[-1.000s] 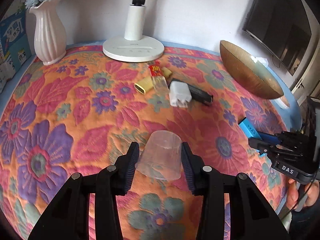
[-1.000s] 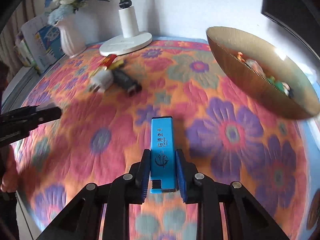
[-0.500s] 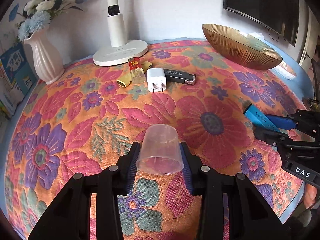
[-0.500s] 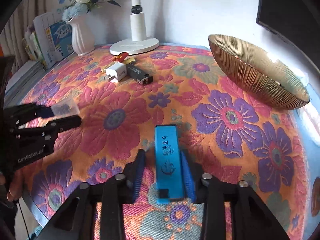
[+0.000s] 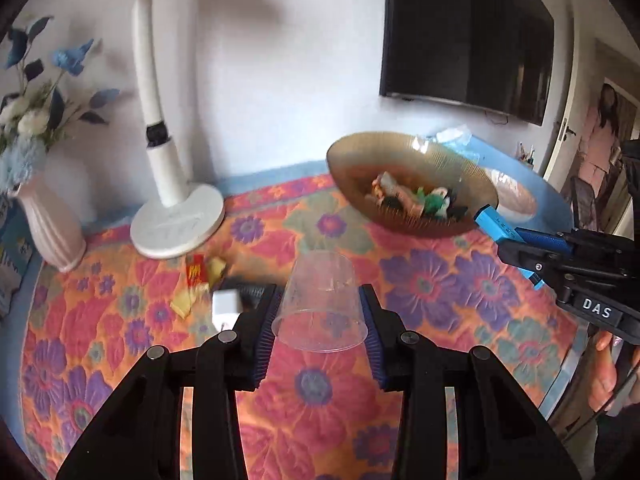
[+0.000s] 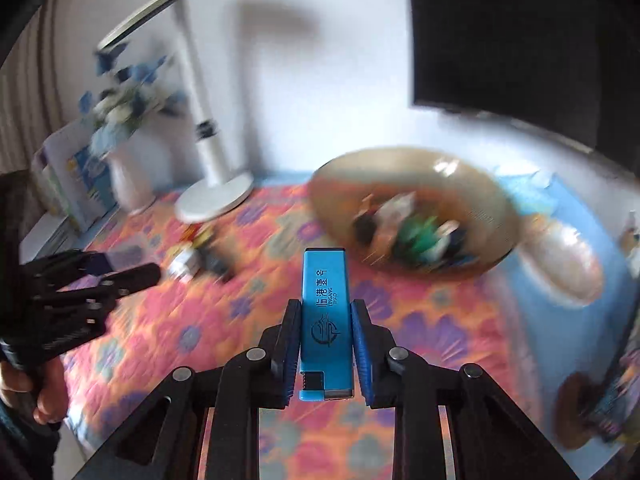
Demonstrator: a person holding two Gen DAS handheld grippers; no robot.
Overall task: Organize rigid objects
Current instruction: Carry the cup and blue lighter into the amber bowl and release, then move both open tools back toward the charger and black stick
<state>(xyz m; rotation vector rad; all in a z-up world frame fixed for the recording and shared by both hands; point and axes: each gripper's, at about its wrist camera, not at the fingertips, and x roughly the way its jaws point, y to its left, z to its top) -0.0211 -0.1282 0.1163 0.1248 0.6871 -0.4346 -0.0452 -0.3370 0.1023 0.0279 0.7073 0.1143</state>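
Left claw (image 5: 319, 320) grips an upturned clear cup (image 5: 320, 306) — right claw (image 6: 326, 344) clamps a blue lighter (image 6: 326, 320) lengthwise.

Between the ribbed blue pads of the left gripper (image 5: 319, 322), a clear, thin-walled plastic cup (image 5: 320, 302) is showing the cloth through its smooth wall. The matt black plastic right gripper (image 6: 326, 350) is pinching a glossy blue plastic lighter (image 6: 325, 312) with printed lettering. Beyond both claws a ridged, amber, glass-like bowl (image 5: 472, 178) is catching highlights. Beneath them a woven floral tablecloth (image 5: 440, 280) is looking textured and matt.
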